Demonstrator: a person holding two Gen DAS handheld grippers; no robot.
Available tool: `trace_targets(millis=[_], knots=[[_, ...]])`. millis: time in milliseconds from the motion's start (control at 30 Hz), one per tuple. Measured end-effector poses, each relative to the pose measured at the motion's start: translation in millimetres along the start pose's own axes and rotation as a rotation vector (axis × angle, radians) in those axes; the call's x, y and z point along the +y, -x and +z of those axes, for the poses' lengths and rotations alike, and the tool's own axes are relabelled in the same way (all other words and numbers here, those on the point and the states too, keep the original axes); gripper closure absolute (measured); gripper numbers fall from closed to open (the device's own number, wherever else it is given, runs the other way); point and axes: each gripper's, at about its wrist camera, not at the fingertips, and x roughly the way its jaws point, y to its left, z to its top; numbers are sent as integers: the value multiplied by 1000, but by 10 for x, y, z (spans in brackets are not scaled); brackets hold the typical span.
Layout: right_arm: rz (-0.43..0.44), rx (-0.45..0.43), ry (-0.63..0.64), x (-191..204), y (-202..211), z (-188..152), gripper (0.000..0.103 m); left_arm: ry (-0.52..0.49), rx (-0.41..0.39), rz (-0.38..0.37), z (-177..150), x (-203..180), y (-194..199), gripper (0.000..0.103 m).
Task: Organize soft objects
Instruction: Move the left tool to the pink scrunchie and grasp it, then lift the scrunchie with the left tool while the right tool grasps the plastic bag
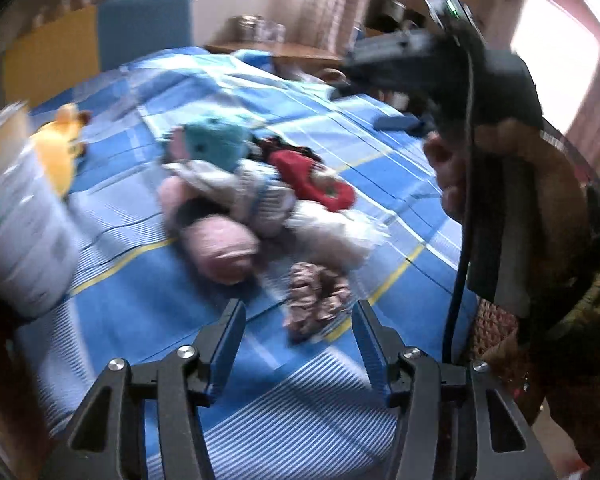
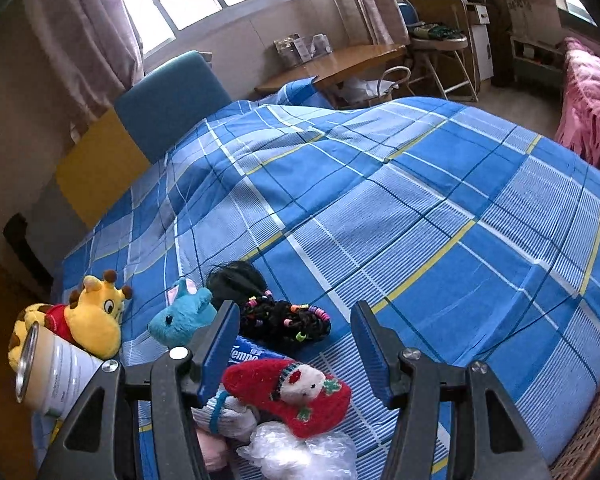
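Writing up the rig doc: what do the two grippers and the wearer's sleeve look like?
Both the left gripper and right gripper have black angular frames, silver bolts and blue ribbed pads. The right one's body carries a black cable and a green light. The sleeve is brown.

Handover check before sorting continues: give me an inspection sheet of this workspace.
Surface: blue plaid bedspread, rumpled toward the headboard.
Job's things: yellow giraffe plush, blue elephant plush, red Christmas sock and pink rolled item, heaped close together.
Clutter: beaded black hair ties, crumpled clear plastic, white tin can at the bed's edge, blue tissue pack.
Grippers: left gripper open over a patterned scrunchie; right gripper open above the sock, pads touching nothing.
Cables: black cable hanging from the right-hand device.
Surroundings: window, curtains, wooden desk, pink blanket.
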Motion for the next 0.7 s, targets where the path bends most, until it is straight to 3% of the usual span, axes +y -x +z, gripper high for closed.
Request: trace_targets(millis=[133,267,400,467,500,633,700], knots=[[14,6,-29,-50,-11,8,45,-37,44,-12,69,-130,-274,49],[27,18,-40,-65,-35,8,45,-54,88,24,86,-171,-519,52],[30,29,-37,-59,-64,3,45,-31,128,32,66,-129,-730,52],[28,32,-35,-59,-75,2,45,-34,90,32,46,-127,-718,70],[26,35,-34,-62,-81,1,45,-25,85,24,32,-106,-698,92],[28,55,-23,-53,-124,-6,45,14,48,44,-56,23,-527,92],[29,83,-7,-26,-174,-26,45,34,50,91,-143,111,-419,92]])
